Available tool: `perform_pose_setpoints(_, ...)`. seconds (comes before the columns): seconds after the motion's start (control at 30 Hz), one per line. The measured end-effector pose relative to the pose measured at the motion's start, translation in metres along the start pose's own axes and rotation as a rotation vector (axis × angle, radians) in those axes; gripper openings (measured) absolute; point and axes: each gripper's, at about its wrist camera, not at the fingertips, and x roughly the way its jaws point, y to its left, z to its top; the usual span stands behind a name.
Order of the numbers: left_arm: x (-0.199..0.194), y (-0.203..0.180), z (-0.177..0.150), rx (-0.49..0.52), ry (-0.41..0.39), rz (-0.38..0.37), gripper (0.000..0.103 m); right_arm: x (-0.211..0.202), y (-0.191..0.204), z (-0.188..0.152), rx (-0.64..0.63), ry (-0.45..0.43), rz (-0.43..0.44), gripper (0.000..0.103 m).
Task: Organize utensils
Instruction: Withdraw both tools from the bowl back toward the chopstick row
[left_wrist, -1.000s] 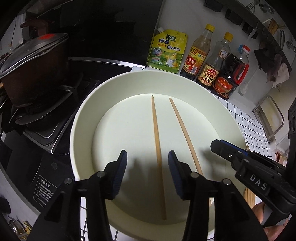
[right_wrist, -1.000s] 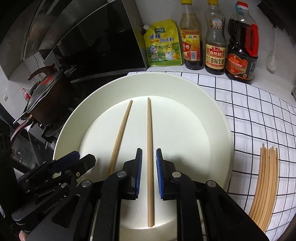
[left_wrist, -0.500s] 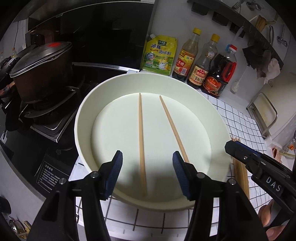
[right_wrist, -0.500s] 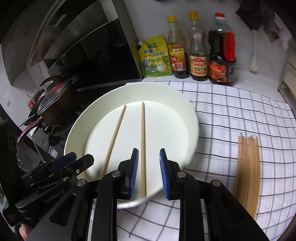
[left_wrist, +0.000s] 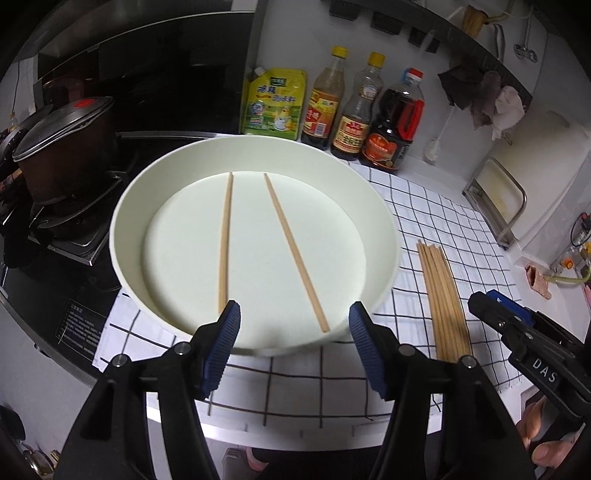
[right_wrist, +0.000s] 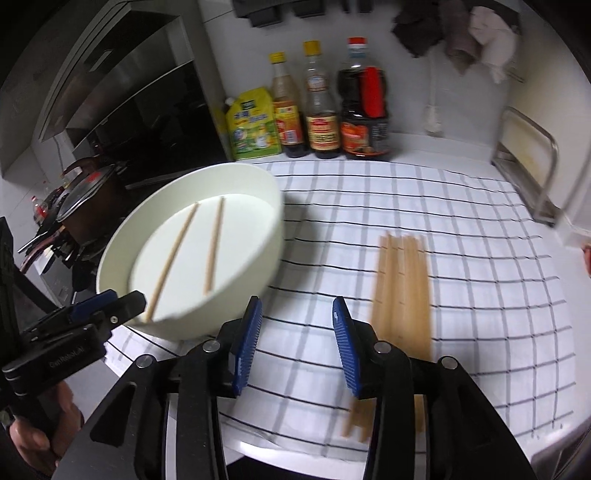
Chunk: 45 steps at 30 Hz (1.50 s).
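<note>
Two chopsticks (left_wrist: 255, 247) lie loose in the white bowl (left_wrist: 384, 236); both claws have backed off them since a second ago. Left claw (left_wrist: 293, 332) and right claw (right_wrist: 297, 332) have just been opening, empty. Chopstick bundle (right_wrist: 402, 288) lies on the desk (right_wrist: 480, 295), just beside the right claw.

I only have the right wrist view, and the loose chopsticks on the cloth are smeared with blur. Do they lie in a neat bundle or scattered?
Observer: The left wrist view shows the loose chopsticks sharply: a tidy bundle, side by side on the checked cloth.
Operator: Does the bundle touch the bowl?
Observer: No, it lies apart from the white bowl, beside it.
Operator: Is my right gripper holding anything?
Observer: No. The right gripper has just been opening, with nothing between its jaws.
</note>
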Motion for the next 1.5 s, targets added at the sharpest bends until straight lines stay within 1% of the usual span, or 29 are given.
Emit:
perform_pose_setpoints(0.1, -0.003, -0.015, -0.006, 0.019, 0.002, -0.017, 0.061, -0.007, -0.014, -0.007, 0.015, -0.008, -0.016, 0.039)
perform_pose_setpoints(0.13, -0.003, -0.019, -0.006, 0.025, 0.001, -0.022, 0.065, -0.01, -0.022, -0.01, 0.022, -0.011, -0.029, 0.039)
perform_pose_setpoints(0.2, -0.005, -0.03, -0.01, 0.035, -0.002, -0.037, 0.07, -0.012, -0.034, -0.014, 0.031, -0.011, -0.048, 0.041)
perform_pose_setpoints(0.4, -0.006, -0.065, -0.024, 0.089, -0.009, -0.061, 0.07, -0.014, -0.064, -0.028, 0.039, 0.014, -0.097, 0.043)
perform_pose_setpoints(0.5, -0.002, -0.085, -0.03, 0.114, -0.008, -0.073, 0.073, -0.013, -0.08, -0.032, 0.047, 0.029, -0.111, 0.045)
perform_pose_setpoints(0.57, 0.004, -0.098, -0.034, 0.132, 0.0, -0.079, 0.073, -0.011, -0.088, -0.034, 0.051, 0.039, -0.117, 0.045)
perform_pose_setpoints(0.7, 0.02, -0.117, -0.04, 0.148, 0.029, -0.071, 0.073, -0.004, -0.104, -0.037, 0.064, 0.047, -0.121, 0.045)
perform_pose_setpoints(0.77, 0.031, -0.125, -0.042, 0.159, 0.043, -0.055, 0.073, 0.001, -0.109, -0.037, 0.077, 0.052, -0.115, 0.045)
perform_pose_setpoints(0.97, 0.057, -0.135, -0.044, 0.168, 0.057, -0.001, 0.073, 0.027, -0.118, -0.035, 0.078, 0.082, -0.105, 0.045)
perform_pose_setpoints(1.2, 0.082, -0.138, -0.044, 0.152, 0.087, 0.021, 0.073, 0.055, -0.124, -0.029, 0.058, 0.113, -0.117, 0.045)
perform_pose_setpoints(1.5, 0.097, -0.138, -0.044, 0.142, 0.107, 0.039, 0.073, 0.067, -0.126, -0.027, 0.035, 0.138, -0.122, 0.045)
